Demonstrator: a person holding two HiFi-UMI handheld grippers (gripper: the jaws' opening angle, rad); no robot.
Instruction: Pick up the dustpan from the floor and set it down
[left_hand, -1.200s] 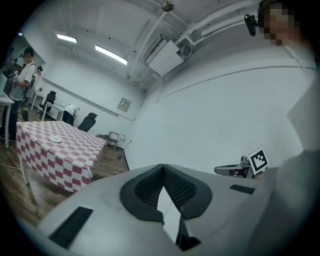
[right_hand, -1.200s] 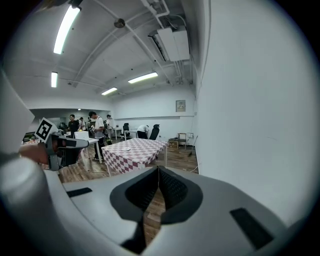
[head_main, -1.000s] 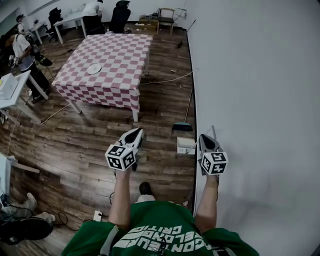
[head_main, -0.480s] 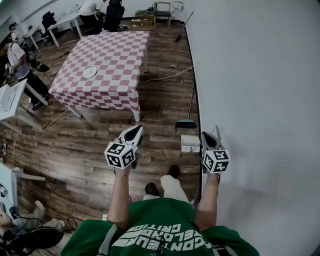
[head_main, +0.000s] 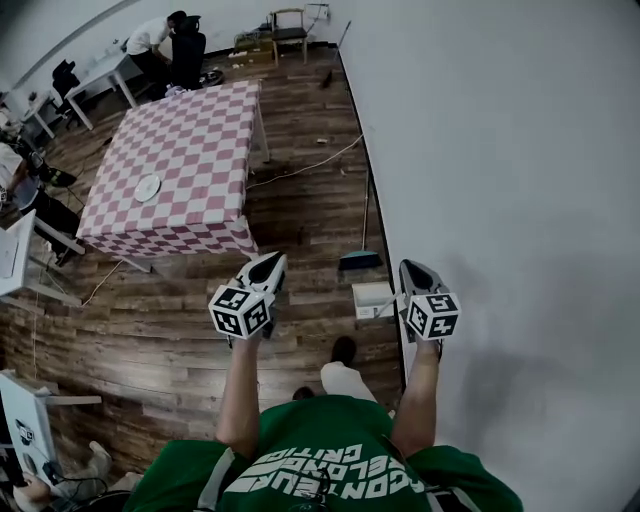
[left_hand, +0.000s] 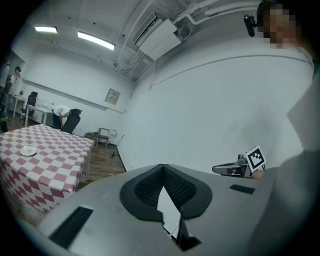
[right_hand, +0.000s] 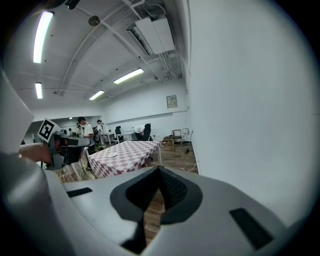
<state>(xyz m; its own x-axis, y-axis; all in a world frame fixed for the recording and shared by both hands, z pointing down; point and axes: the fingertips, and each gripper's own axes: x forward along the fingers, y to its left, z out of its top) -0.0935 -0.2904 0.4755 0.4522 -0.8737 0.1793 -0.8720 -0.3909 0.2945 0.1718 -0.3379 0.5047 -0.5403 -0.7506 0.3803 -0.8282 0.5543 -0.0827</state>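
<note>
The white dustpan (head_main: 372, 299) lies on the wood floor against the foot of the wall, and a broom (head_main: 360, 259) leans on the wall just beyond it. My right gripper (head_main: 415, 270) is held in the air over the dustpan's right side, jaws shut and empty. My left gripper (head_main: 266, 268) hangs well to the dustpan's left, also shut with nothing in it. In the left gripper view the pads (left_hand: 161, 170) meet at the tip, with the right gripper (left_hand: 235, 169) off to the side. The right gripper view shows its closed jaws (right_hand: 159, 171) over floor; neither gripper view shows the dustpan.
A white wall (head_main: 500, 200) fills the right side. A table with a red-checked cloth (head_main: 175, 165) and a plate (head_main: 147, 187) stands left ahead. A cable (head_main: 310, 165) runs across the floor. People and desks (head_main: 150, 40) are at the far end. My shoe (head_main: 343, 350) is near the dustpan.
I have stepped forward along the wall with both grippers carried along, still shut. The checked table has slid left in the head view and the dustpan sits closer under the right gripper.
</note>
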